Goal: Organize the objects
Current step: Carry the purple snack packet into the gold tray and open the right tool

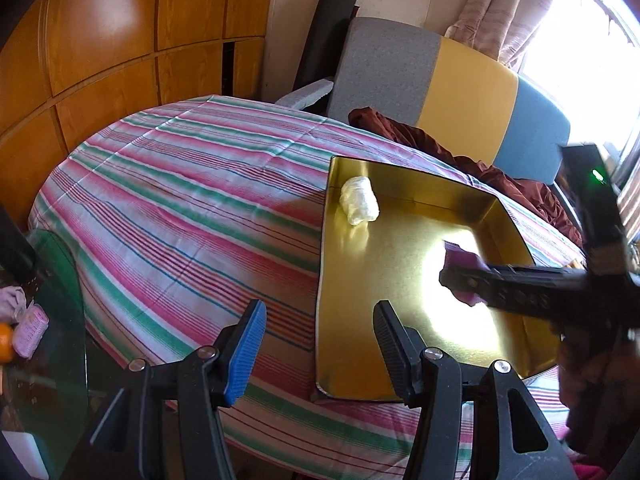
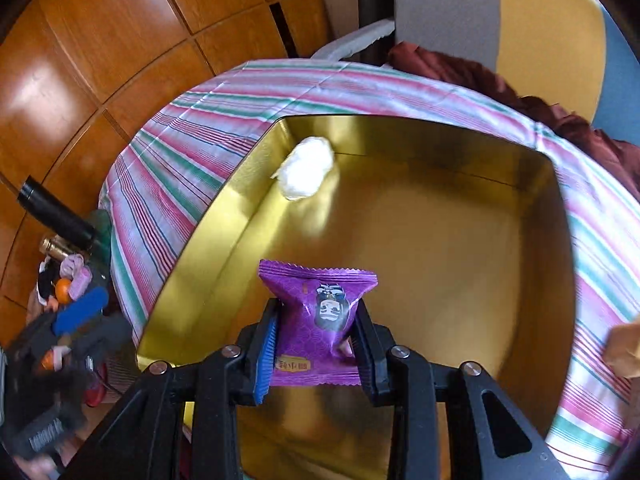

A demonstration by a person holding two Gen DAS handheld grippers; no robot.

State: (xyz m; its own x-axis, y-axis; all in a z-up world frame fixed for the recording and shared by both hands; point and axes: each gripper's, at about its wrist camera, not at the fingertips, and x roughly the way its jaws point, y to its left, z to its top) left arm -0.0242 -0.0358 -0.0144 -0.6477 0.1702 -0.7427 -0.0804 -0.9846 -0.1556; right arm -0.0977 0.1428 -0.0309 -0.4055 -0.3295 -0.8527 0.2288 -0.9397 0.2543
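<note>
Presently, from the left wrist view, I find my left gripper [image 1: 320,344] empty, its jaws standing apart above the near-left corner of the gold tin tray [image 1: 400,372], which sits on the striped tablecloth [image 1: 180,200]. A white wrapped lump [image 1: 359,205] lies in the tray's far-left corner. My right gripper [image 1: 460,280] reaches in from the right over the tray floor, blurred, carrying the purple snack packet [image 1: 460,258]. At the left edge, off the cloth, I note a small clutter: an orange [image 1: 5,342] and a pink ridged item [image 1: 30,330] on a glass surface. A dark red cloth [image 1: 460,148] lies heaped behind the tray against a grey, yellow and blue chair. From the right wrist view, the right gripper is clamped on the packet [image 2: 320,320], pads pressing its two sides, the packet held above the tray floor near the front wall. The white lump [image 2: 306,168] sits well apart in the far-left corner; the floor between is bare. I judge the step to be depositing the packet: I would lower it to the floor before releasing, so that it does not slide on the slick metal, and place it beside the lump to keep things grouped. The left gripper [image 2: 80,312] sits outside the tray's left wall and obstructs nothing; only the tray walls need clearing.
</note>
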